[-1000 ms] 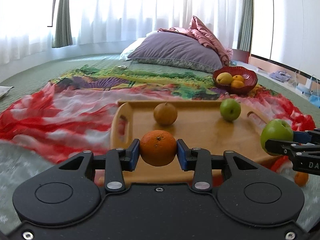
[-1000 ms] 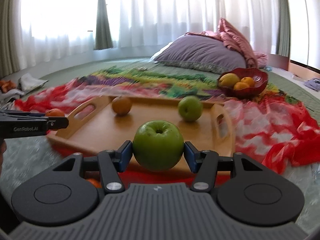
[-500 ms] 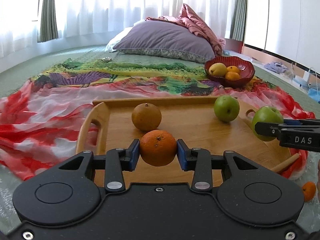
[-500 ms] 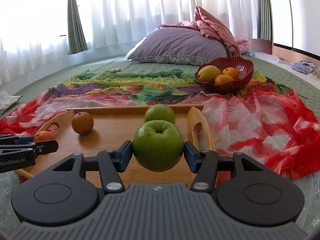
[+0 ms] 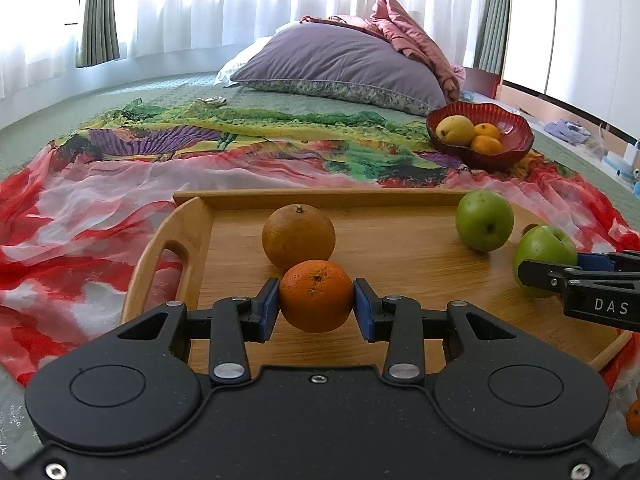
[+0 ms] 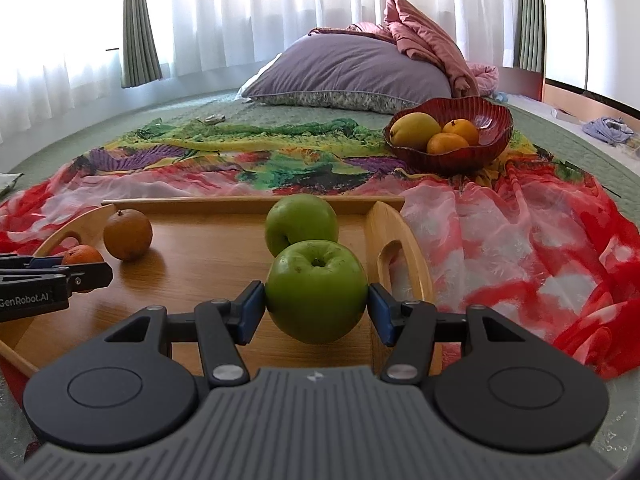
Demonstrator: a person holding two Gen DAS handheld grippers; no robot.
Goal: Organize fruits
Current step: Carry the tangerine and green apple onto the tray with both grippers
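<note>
The left gripper [image 5: 316, 306] is clenched on an orange [image 5: 316, 295], its blue pads pressed to both sides of the fruit. A second ago it hung before the near rim of the tray [image 5: 248, 199]; it now sits over the tray floor, lower and further in, just in front of the brown orange [image 5: 298, 235] lying there, which looms much larger than before.

The right gripper [image 6: 317, 307] grasps a green apple [image 6: 317, 290] in the same way, stem dimple up. It has also come forward over the tray, at the right end beside the curved handle [image 6: 394, 240], and the second apple [image 6: 301, 223] on the tray stands directly behind the held one, the two nearly overlapping in the right wrist view, where earlier they were well apart.

Seen from the left wrist, the right gripper and its apple have moved inward from the tray's right edge. Whether either fruit touches the wood cannot be told.

The red bowl [image 6: 496, 128] with its yellow fruit and two oranges stays on the scarf [image 6: 520, 232] beyond the tray, unchanged, as does the pillow [image 5: 344, 64].
</note>
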